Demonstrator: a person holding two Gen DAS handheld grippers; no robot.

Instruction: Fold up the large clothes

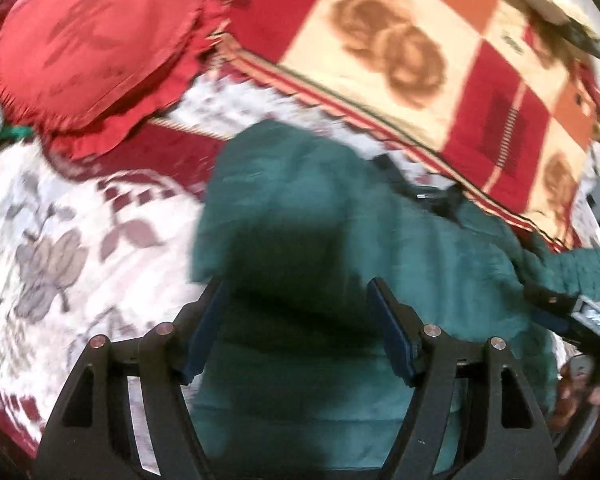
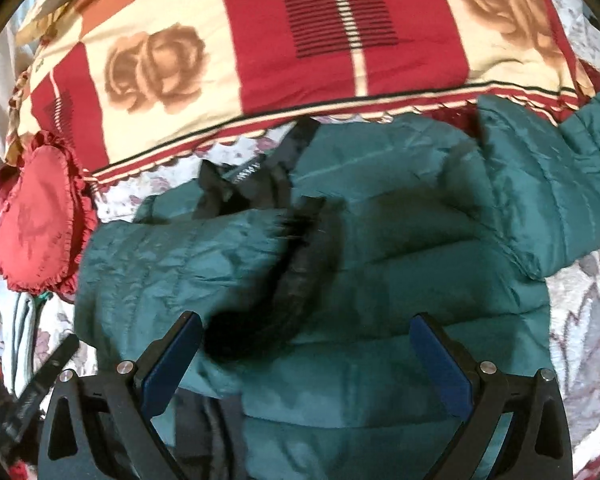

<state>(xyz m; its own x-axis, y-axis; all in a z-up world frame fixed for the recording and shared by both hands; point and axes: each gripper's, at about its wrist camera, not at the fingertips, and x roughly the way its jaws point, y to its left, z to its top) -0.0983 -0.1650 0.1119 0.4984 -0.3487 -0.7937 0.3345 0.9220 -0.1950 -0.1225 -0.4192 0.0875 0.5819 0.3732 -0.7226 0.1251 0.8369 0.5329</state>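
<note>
Slippage is what we worry about most, because the green padded jacket [image 2: 380, 264] looks slick and springy, and nothing is pinning it right now. We see it lying on the flowered bedspread [image 1: 80, 216], just below the red-and-cream checked blanket [image 2: 260, 52], with one sleeve [image 2: 180, 248] already laid across the chest and the other sleeve [image 2: 560, 168] stretched out toward the side. Our left gripper [image 1: 296, 320] hangs over the jacket with its blue pads spread wide and only cloth showing beneath the gap, nothing pinched. Our right gripper [image 2: 308, 356] is likewise spread apart above the lower body of the jacket and grips nothing. With both free, we judge that the folded sleeve could puff up and slide back off, since the quilted filling resists creasing. The dark fur-edged cuff [image 2: 296, 264] lies bunched on the chest; if we grab there by mistake, we may drag the sleeve out of place instead of lifting the outstretched one. A shallow pinch on shiny fabric could also let go midway through a fold, leaving a lopsided bundle. The red frilled cushion [image 1: 88, 52] sits near the jacket's shoulder, and a wide sweep of an arm could knock it or snag its frill. The left view is blurred, so we cannot judge the edges there well.
</note>
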